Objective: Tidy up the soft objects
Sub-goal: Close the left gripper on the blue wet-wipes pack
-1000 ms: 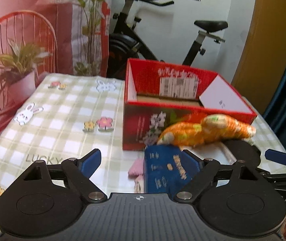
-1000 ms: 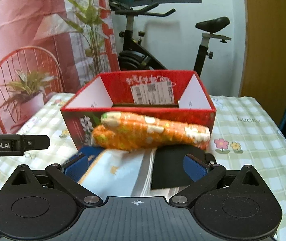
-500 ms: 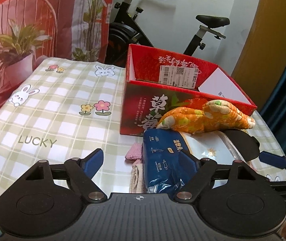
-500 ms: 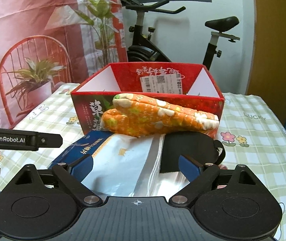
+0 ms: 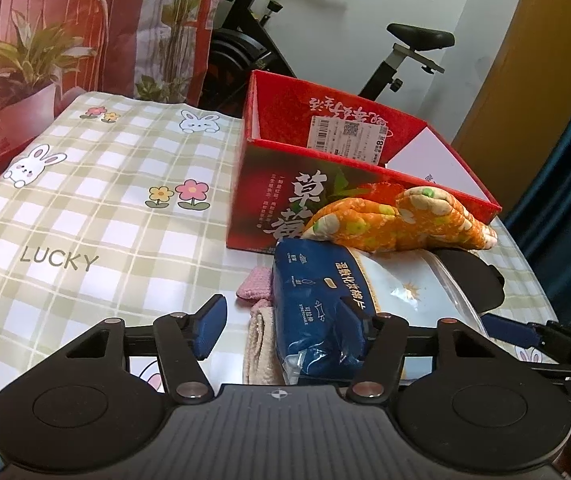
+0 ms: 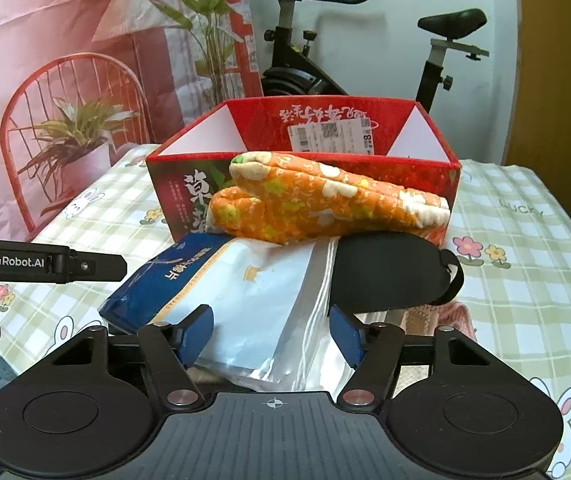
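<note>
The left gripper has just been closing; its right finger is buried against the blue end of the tissue pack, while its left pad stands clear of it, with bare tablecloth and a folded beige cloth in the gap. The right gripper has also just been closing, and both of its blue pads now sit against the pack's pale near end, pinching it. Past the grippers, an orange mitt lies on the pack's far end and on a black pouch beside it. A pink cloth peeks out left of the pack. Behind the pile stands the open red box.
</note>
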Demonstrator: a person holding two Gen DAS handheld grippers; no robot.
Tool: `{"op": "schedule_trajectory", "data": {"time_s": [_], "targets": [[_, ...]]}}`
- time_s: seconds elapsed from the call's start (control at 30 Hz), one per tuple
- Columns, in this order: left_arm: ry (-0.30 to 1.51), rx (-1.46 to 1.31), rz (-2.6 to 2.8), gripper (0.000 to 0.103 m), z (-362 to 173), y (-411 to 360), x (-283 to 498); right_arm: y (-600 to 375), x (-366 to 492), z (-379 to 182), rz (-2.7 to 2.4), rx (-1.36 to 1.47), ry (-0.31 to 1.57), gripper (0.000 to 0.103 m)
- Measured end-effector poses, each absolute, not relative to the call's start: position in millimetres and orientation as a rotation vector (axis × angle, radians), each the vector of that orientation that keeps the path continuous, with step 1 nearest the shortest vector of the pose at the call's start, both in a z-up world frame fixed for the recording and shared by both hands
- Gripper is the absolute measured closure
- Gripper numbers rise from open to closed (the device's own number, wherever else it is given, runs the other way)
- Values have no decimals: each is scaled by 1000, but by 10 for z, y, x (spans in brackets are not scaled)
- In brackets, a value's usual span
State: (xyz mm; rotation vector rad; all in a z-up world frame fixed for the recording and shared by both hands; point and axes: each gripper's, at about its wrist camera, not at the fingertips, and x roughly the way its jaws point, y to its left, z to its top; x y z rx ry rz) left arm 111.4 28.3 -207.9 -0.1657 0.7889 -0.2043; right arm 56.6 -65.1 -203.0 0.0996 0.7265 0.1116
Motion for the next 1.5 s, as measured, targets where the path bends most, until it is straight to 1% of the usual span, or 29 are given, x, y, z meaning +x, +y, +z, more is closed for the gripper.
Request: {"op": "schedule_trajectory", "data": {"time_s": [0.63,0.9,1.1,1.27,1.4,1.43,1.47,1.5], "targets": [[870,-284,-261,40,-2289,338,1199,-766,595,-2170,84,174,771,43],[902,-262,-260,40,-2408,258,1243,-778,638,-2279,83,199,791,43],[942,-334,-267,37,-2463,284,1456,-794,695,-2300,71,199,772,43],[974,-396,-289,37,-2513,326,1613,-811,802,-2309,62,204,761,44],[979,-380,-302,37,-2554,280,1667,-774,846,-2325,70,185,763,49],[979,-378,-304,37,-2562,268,1668,-761,846,-2320,70,179,764,53],[977,-376,-305,37,-2563,255,1659,-749,839,-2311,75,176,765,60],[973,-373,-308,37,-2560,244,1650,-733,829,-2299,90,174,765,64]]}}
